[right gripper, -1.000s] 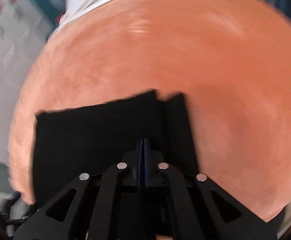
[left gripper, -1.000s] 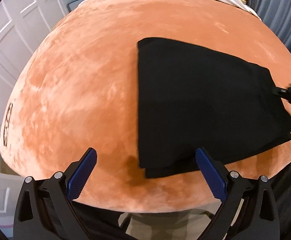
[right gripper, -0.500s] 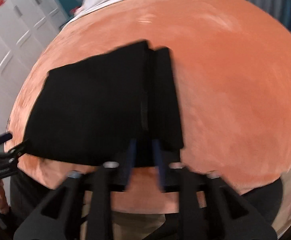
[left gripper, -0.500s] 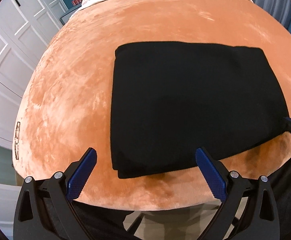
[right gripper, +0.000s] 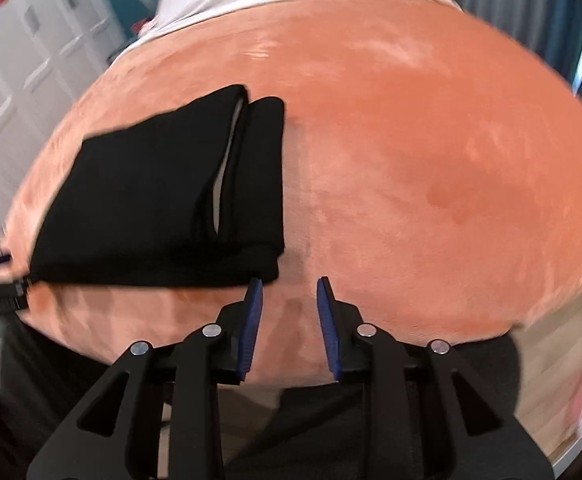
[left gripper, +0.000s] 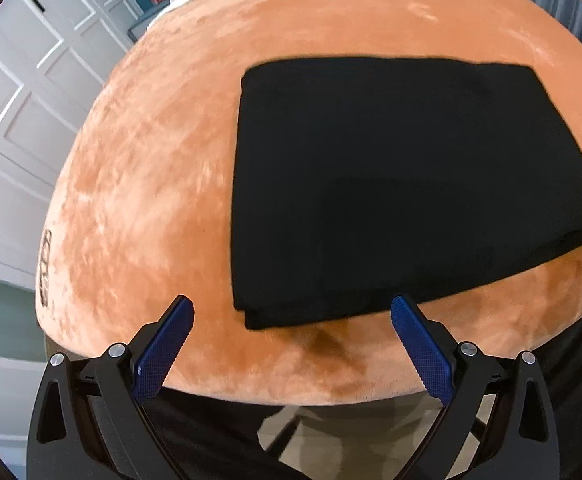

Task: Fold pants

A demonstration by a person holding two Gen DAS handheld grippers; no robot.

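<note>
While the black pants [left gripper: 403, 184] lie folded in a flat rectangle on the orange plush cover [left gripper: 139, 184], near its front edge, we hold the left gripper [left gripper: 291, 344] spread wide and empty just short of their near edge. Our right gripper [right gripper: 289, 320] has just been opening, nothing between its pads, beside the near right corner. We judge the cloth soft, light and limp, so we would pinch all stacked layers at a corner or folded edge

Left gripper [left gripper: 291, 312] gapes wide — right gripper [right gripper: 290, 285] just parting, both empty.
</note>
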